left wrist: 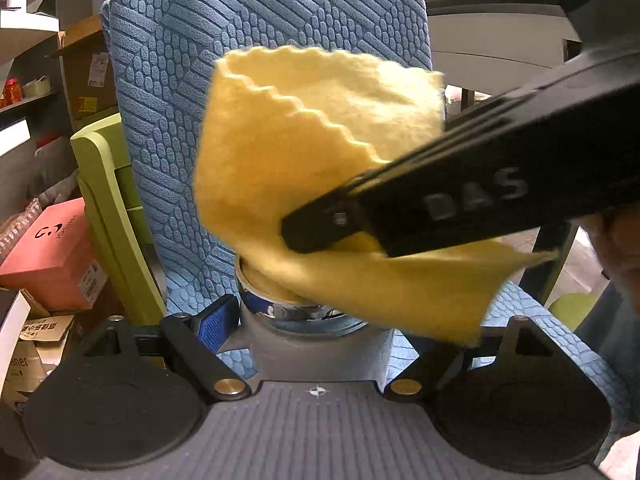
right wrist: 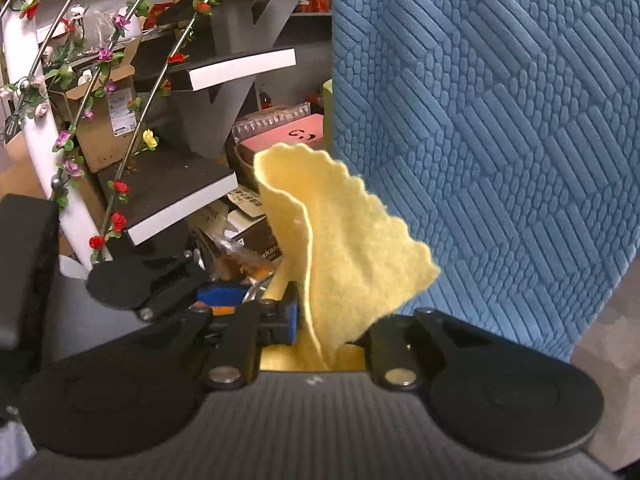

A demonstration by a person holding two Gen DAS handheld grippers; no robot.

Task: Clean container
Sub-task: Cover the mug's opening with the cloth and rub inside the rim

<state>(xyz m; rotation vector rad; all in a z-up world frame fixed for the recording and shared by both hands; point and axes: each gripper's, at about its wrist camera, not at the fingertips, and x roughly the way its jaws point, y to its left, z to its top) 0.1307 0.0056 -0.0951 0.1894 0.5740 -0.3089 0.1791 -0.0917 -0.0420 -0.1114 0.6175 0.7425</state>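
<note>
My left gripper [left wrist: 316,320] is shut on a grey container [left wrist: 316,344] with a shiny metal rim and holds it upright. A yellow cloth [left wrist: 304,152] with a scalloped edge is stuffed into the container's mouth and hides most of the inside. My right gripper [left wrist: 316,228] comes in from the right, black and marked DAS, shut on the cloth above the rim. In the right wrist view the right gripper [right wrist: 320,328] pinches the yellow cloth [right wrist: 344,240], which stands up from its jaws. The left gripper [right wrist: 180,280] shows at the lower left there.
A blue textured cloth [left wrist: 240,20] covers the table behind the container; it also shows in the right wrist view [right wrist: 480,120]. A lime green chair [left wrist: 108,200] and a pink box [left wrist: 52,252] stand at the left. Stairs with flower garlands [right wrist: 120,120] and cardboard boxes fill the left.
</note>
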